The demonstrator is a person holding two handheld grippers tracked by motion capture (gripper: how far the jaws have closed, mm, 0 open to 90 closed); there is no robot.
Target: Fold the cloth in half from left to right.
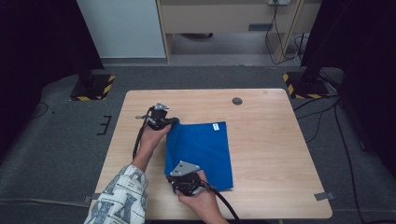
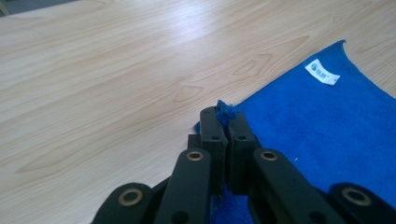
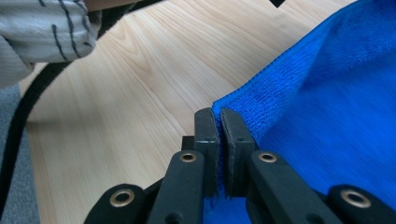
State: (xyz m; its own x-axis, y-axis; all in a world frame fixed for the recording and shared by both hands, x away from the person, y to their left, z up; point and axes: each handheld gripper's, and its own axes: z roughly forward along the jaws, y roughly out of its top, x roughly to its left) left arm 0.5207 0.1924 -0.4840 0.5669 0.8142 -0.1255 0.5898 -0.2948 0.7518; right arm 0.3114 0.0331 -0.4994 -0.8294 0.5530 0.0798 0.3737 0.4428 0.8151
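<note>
Blue cloth is pinched at two left-edge corners by left gripper and right gripper, ready for folding.

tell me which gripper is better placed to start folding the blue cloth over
Left, narrowly. Both grippers are shut on corners of the blue cloth, but the left gripper already has its far corner raised, while the right gripper pins the near corner low.
</note>
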